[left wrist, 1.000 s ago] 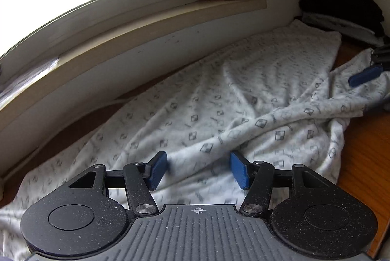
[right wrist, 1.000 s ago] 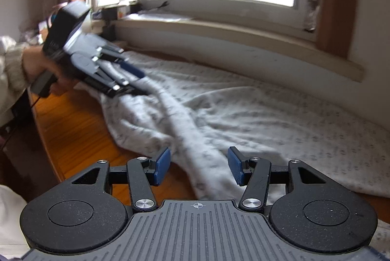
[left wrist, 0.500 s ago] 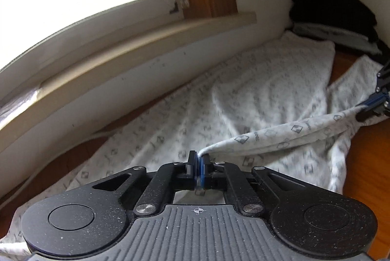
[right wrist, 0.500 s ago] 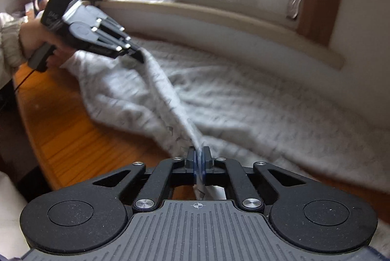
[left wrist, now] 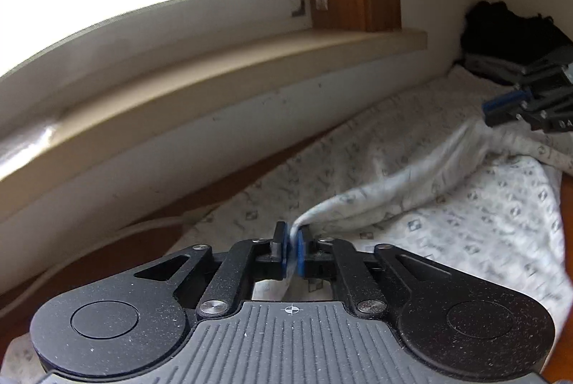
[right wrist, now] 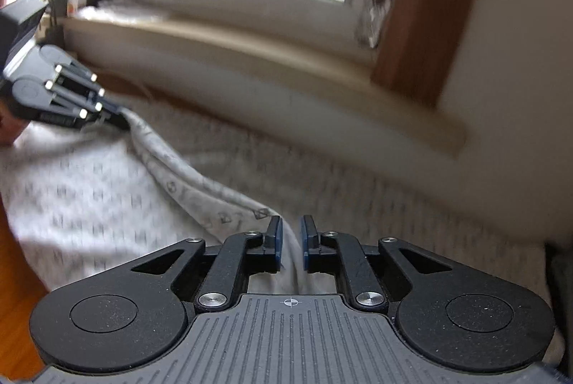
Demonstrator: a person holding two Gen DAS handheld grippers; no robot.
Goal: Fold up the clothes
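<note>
Under the window sill (left wrist: 215, 90), both grippers (left wrist: 293, 249) (right wrist: 289, 246) pinching the patterned cloth (left wrist: 465, 222); print illegible.

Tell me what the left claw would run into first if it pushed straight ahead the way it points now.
The left claw, its jaws just eased but pinching the patterned cloth, points down over that same cloth. Straight on, it would probably press into the cloth lying on the wooden table, then the wall under the window sill; depth is unclear.

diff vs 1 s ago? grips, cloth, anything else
Both grippers, open a second ago, closed on the patterned cloth; their jaws have just eased slightly wider. The left gripper and right gripper pinch one edge, now lifted between them toward the window wall. The dark clothes pile stayed put.
</note>
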